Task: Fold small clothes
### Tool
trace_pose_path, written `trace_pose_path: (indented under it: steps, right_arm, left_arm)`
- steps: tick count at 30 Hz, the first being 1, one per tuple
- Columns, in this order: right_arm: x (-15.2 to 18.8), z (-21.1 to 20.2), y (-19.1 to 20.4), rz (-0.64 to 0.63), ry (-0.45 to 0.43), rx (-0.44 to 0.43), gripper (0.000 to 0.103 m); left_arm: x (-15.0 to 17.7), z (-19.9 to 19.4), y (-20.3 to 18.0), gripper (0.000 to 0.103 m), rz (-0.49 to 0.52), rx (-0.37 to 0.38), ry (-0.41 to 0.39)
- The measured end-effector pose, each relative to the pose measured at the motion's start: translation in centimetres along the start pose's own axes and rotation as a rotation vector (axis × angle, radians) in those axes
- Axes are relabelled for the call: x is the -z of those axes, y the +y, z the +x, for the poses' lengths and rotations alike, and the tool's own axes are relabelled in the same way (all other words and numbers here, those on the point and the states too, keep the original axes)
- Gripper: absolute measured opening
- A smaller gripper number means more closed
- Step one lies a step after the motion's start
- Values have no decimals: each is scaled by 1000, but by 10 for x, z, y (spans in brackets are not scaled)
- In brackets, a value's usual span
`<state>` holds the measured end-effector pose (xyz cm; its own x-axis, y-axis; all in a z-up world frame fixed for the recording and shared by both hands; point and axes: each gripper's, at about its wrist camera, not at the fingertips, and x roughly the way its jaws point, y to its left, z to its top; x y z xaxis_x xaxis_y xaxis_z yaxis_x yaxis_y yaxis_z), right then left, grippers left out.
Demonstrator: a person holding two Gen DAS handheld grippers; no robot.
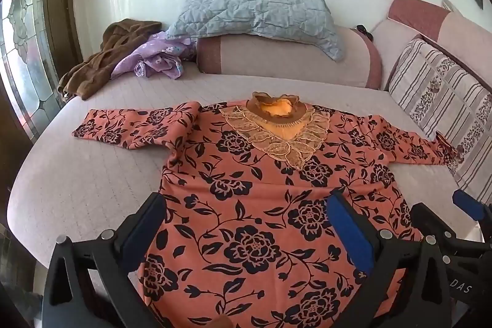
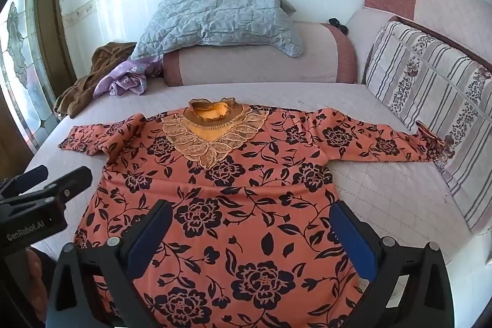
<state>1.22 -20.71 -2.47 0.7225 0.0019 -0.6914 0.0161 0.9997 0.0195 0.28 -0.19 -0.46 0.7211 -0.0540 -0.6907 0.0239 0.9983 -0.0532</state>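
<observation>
The flowered blouse [image 1: 261,189] lies spread flat on the bed [image 1: 77,174], unfolded, while the left gripper [image 1: 246,220] and right gripper [image 2: 250,231] hover above its hem, spread wide and empty, so next each probably needs to pinch a sleeve.

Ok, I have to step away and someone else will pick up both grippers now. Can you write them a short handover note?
Left gripper: open, holding nothing, above the lower part of the floral top.
Right gripper: open, holding nothing, above the same hem area.
Top: lies flat, front up, on the sofa seat, both sleeves spread out, collar at the far end.
Done: top is laid out. No fold made yet.
Left: fold sleeves in, then the body. A brown garment and a purple one lie crumpled at the far left corner.
</observation>
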Motion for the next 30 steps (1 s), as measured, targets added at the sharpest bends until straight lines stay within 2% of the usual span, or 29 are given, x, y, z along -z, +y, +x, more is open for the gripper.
trace_pose_path:
  steps: [5, 12, 30]
  right_arm:
    - [-1, 0, 4, -5, -3, 9, 103]
    - [-2, -1, 2, -4, -11, 10, 103]
    - [-6, 0, 0, -8, -15, 20, 103]
  left_arm:
    - [1, 1, 1, 103, 12, -17, 12]
    - [4, 0, 8, 103, 0, 3, 19]
    - [-2, 3, 4, 103, 13, -1, 24]
